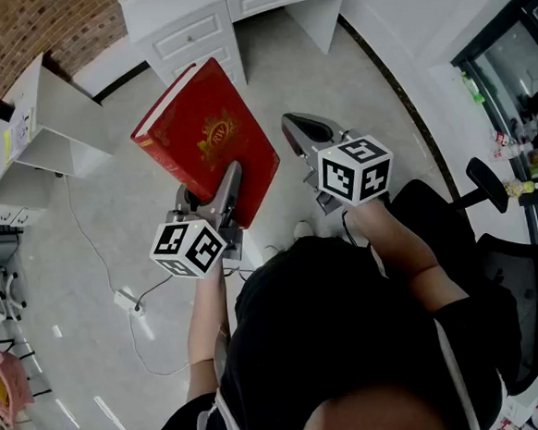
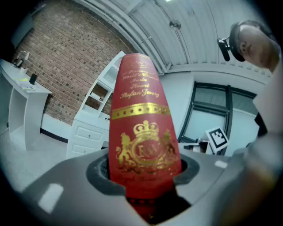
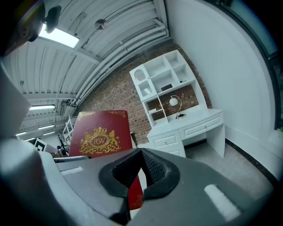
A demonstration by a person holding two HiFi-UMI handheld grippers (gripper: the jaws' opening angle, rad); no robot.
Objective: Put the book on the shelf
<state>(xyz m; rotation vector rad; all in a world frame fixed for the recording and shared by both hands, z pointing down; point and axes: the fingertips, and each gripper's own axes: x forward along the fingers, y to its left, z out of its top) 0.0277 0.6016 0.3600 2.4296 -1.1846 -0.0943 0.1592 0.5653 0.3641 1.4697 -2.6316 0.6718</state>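
Note:
A red hardcover book point(image 1: 209, 135) with a gold crest is clamped by its lower edge in my left gripper point(image 1: 231, 180), which holds it out in front of me above the floor. In the left gripper view the book point(image 2: 142, 132) stands up between the jaws and fills the centre, with the left gripper point(image 2: 143, 178) shut on it. To its right, my right gripper point(image 1: 296, 128) is shut and holds nothing; in its own view the right gripper point(image 3: 140, 171) has its pads together, the book point(image 3: 99, 134) off to its left. The white shelf unit point(image 3: 163, 84) stands over a white desk point(image 1: 226, 23) ahead.
A brick wall point(image 2: 62, 62) backs the desk. A white side table point(image 1: 58, 124) stands at the left. A white cable point(image 1: 91, 251) and a power strip point(image 1: 127, 299) lie on the grey floor. A black office chair point(image 1: 485, 192) and glass doors point(image 1: 517, 69) are at the right.

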